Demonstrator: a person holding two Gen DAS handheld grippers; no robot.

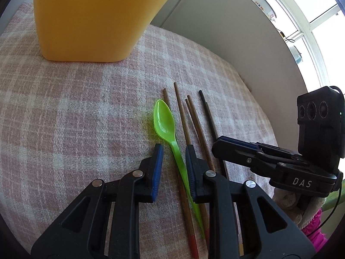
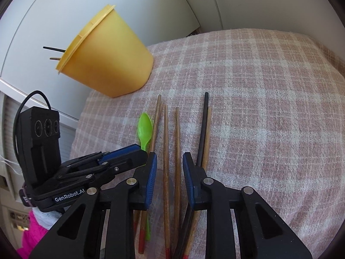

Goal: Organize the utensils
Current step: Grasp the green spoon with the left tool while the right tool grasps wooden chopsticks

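Note:
A green plastic spoon (image 1: 165, 123) lies bowl up on the plaid cloth, and its handle runs between the pads of my left gripper (image 1: 174, 151), close to the right pad. The jaws stand apart and do not press it. Beside it lie several wooden chopsticks (image 1: 183, 116) with red ends and a black chopstick (image 1: 207, 112). My right gripper (image 2: 170, 157) is open over two wooden chopsticks (image 2: 171, 140), which lie between its pads untouched. The black chopstick (image 2: 203, 125) lies just right of it. The yellow cup (image 2: 107, 58) stands at the back left, with two chopstick ends poking from its rim.
A pink and white plaid cloth (image 2: 258, 108) covers the surface, whose edge falls away at the left of the right wrist view. White cabinet panels stand behind the yellow cup (image 1: 90, 17). A window (image 1: 323, 32) is at the far right. The two grippers sit close side by side.

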